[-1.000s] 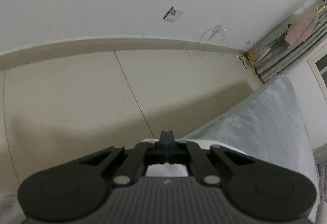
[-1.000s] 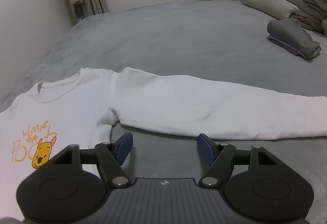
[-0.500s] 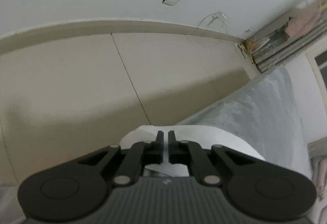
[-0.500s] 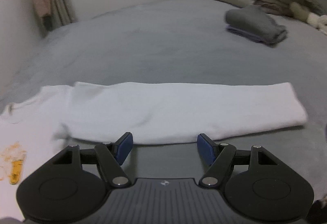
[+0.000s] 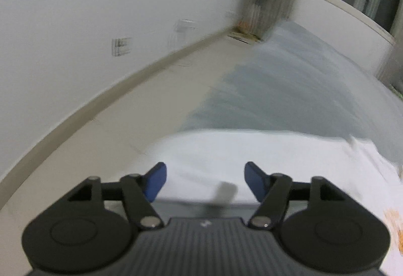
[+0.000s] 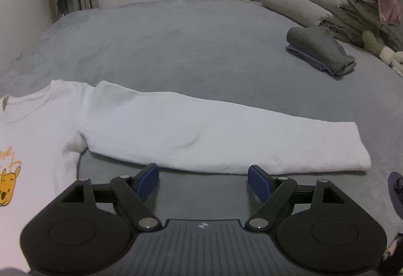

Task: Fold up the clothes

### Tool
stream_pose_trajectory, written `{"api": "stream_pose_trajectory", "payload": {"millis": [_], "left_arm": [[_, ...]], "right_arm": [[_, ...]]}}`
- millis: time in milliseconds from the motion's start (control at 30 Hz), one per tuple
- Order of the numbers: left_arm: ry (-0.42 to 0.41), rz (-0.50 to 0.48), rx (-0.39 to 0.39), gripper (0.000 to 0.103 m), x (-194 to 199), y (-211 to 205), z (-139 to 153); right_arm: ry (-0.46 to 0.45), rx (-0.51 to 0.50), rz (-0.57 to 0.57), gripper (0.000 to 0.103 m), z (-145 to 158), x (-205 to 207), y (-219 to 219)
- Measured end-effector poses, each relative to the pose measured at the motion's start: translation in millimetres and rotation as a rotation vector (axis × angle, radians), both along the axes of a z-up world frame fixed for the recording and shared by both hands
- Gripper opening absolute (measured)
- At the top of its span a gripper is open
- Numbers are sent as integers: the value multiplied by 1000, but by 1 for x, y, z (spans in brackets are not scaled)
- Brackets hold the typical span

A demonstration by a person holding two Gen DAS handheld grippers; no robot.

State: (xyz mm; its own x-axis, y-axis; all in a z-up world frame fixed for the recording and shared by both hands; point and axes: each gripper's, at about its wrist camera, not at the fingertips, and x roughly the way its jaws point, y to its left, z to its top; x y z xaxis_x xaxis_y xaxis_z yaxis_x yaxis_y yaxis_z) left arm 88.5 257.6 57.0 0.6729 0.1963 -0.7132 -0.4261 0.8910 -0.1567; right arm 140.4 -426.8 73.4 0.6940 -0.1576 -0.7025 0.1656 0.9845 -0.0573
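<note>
Clearly the white sweatshirt (image 6: 45,130) is a soft, light thing that will sag and drape wherever it is lifted. It lies flat on the grey bed cover (image 6: 201,49), its body at the left of the right wrist view and its long sleeve (image 6: 214,140) stretched across the middle toward the right edge. The right gripper (image 6: 203,181) hovers just below that sleeve, jaws opening with nothing between them. The left gripper (image 5: 205,181), in a blurred view, is likewise opening, empty, above white fabric low in its frame. A pinch at the cuff (image 6: 357,150) or hem edge would probably carry the fold best; a grip mid-panel would likely bunch it.
</note>
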Motion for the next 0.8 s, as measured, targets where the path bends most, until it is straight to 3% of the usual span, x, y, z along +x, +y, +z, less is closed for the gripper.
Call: {"api": "stream_pose_trajectory", "payload": {"millis": [300, 500, 667, 800], "left_arm": [[25, -186, 98, 76, 8, -86, -7], [25, -208, 103, 79, 4, -99, -9], [28, -184, 103, 79, 4, -95, -14], [25, -172, 101, 79, 2, -96, -13]], "right_arm": [[-1, -106, -39, 85, 2, -28, 11], [-25, -33, -27, 91, 2, -29, 5], [-7, 17, -93, 91, -6, -27, -13], [-14, 49, -75, 91, -1, -28, -12]]}}
